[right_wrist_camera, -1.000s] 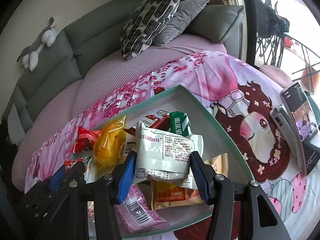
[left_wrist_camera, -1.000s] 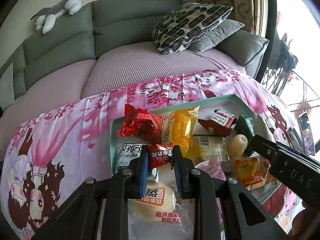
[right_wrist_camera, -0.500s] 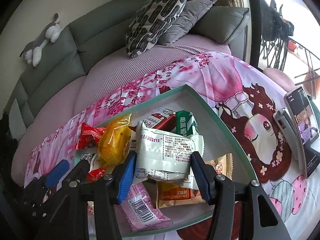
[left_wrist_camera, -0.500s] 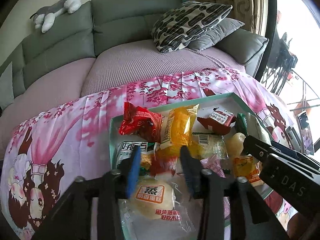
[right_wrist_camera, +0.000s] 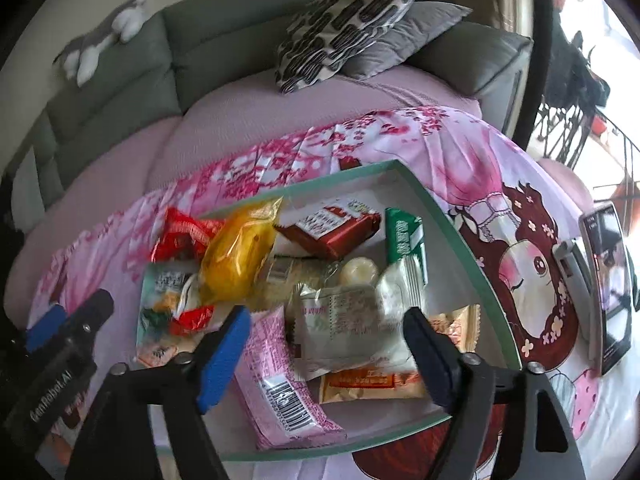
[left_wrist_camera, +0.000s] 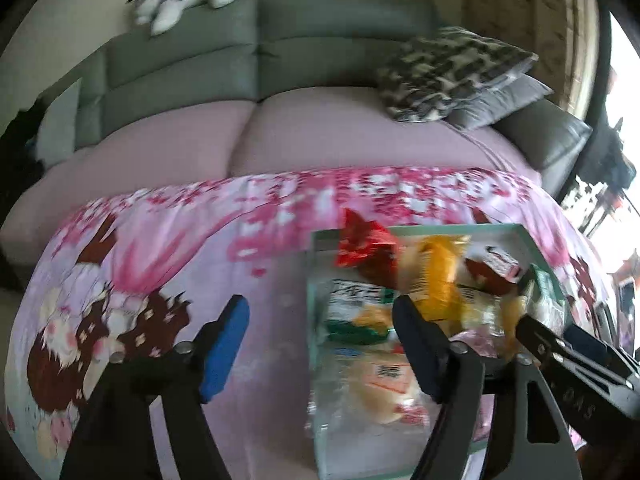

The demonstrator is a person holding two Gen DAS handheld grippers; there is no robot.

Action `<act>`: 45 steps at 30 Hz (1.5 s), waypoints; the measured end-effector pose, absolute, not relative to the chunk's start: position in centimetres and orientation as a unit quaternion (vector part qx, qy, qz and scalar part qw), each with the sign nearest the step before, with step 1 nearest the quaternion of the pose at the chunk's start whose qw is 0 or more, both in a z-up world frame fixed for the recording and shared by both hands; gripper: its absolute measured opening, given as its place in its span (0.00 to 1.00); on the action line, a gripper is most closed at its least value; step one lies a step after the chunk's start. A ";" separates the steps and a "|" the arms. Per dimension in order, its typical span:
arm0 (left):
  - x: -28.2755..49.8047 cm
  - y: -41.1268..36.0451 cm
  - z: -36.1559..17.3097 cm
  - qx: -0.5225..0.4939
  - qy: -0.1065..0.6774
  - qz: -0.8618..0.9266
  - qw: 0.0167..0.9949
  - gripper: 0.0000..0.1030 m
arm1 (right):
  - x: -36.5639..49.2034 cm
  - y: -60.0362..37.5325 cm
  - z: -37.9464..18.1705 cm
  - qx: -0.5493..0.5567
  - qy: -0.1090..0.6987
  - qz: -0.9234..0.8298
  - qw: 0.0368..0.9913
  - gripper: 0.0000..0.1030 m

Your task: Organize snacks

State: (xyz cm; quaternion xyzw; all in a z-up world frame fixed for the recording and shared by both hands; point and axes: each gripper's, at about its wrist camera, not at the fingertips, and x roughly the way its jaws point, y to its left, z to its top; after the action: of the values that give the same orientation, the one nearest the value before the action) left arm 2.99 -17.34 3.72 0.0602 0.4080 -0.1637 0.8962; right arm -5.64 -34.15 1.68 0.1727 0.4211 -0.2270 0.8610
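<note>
A teal-rimmed tray [right_wrist_camera: 440, 216] on a pink printed blanket holds several snack packets. My right gripper [right_wrist_camera: 326, 356] hangs over its near side with the jaws opening. A white packet [right_wrist_camera: 348, 328] lies loose between the fingers on the pile, and the blue pad [right_wrist_camera: 224, 356] is clear of it. Around it lie a pink packet [right_wrist_camera: 280, 380], a yellow packet [right_wrist_camera: 240, 256], a dark red packet [right_wrist_camera: 332, 228] and a green packet [right_wrist_camera: 404, 240]. My left gripper [left_wrist_camera: 320, 344] straddles the tray's left rim [left_wrist_camera: 312, 320], jaws opening, nothing between them. A small red packet [right_wrist_camera: 196, 316] lies in the tray.
A phone on a stand [right_wrist_camera: 608, 280] sits on the blanket right of the tray. Behind is a grey sofa [right_wrist_camera: 200, 40] with a patterned pillow [right_wrist_camera: 348, 20] and a plush toy [right_wrist_camera: 104, 36]. Bare blanket [left_wrist_camera: 180, 248] lies left of the tray.
The left gripper let go of the small red packet, opened wide and swung left over the tray's edge. The right gripper opened and the white packet dropped onto the pile.
</note>
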 end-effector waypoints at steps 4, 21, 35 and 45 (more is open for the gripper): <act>3.2 -16.0 2.8 0.066 0.418 -0.130 0.897 0.82 | -5.7 -33.1 1.8 0.153 0.419 -0.221 0.867 1.00; 0.3 -9.9 1.7 0.087 0.413 -0.038 0.906 0.97 | -8.0 -27.4 2.0 0.094 0.421 -0.195 0.881 1.00; -3.0 -6.9 -0.6 0.104 0.448 -0.002 0.888 0.97 | -9.5 -24.6 0.2 0.072 0.443 -0.177 0.876 1.00; -1.9 -5.6 -1.6 0.079 0.461 -0.005 0.884 0.97 | -9.1 -24.8 -0.2 0.070 0.450 -0.176 0.873 1.00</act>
State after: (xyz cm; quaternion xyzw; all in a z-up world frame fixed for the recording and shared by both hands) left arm -1.89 -5.59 -1.57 0.0786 0.4613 -0.0045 0.8838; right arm -9.10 -24.83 -0.23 0.0701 0.4497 -0.1764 0.8728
